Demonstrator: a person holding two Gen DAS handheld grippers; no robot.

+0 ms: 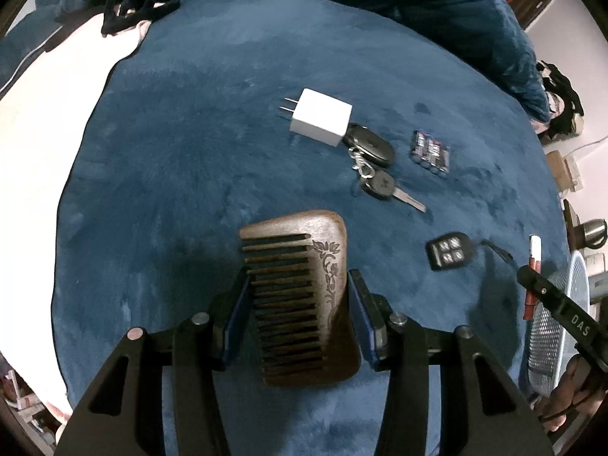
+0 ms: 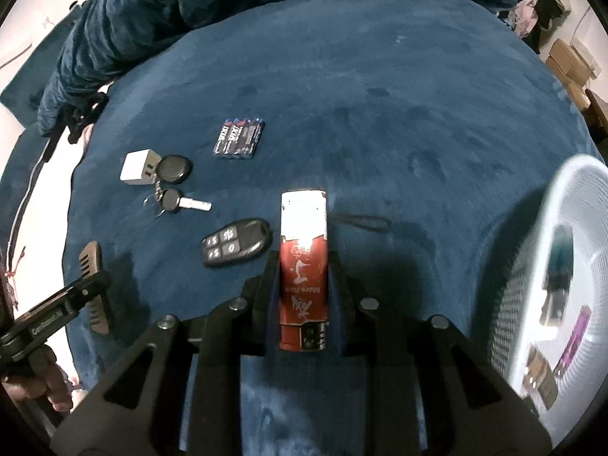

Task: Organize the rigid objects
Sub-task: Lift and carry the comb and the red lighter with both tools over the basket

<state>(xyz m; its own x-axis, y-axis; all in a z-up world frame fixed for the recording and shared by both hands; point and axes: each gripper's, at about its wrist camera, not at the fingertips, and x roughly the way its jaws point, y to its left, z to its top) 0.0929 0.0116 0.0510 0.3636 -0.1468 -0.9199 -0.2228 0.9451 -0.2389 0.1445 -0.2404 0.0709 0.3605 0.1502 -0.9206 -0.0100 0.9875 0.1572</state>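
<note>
Left gripper (image 1: 300, 304) clamps wooden comb (image 1: 304, 296); right gripper (image 2: 304, 285) pinches red lighter (image 2: 304, 266). Carry both level toward white mesh basket (image 2: 532, 304), 3 o'clock; release low inside.

Deep blue plush blanket (image 1: 190, 144) spread over the bed, a heaped blue quilt (image 2: 125, 26) bunched along its far edge. White sheet (image 1: 41, 140) bare at one side, a black strap (image 1: 129, 7) lying across its corner. Off the bed: cardboard boxes (image 2: 570, 64) by the wall, dark clothing piled (image 1: 562, 106), a metal kettle (image 1: 592, 231).
</note>
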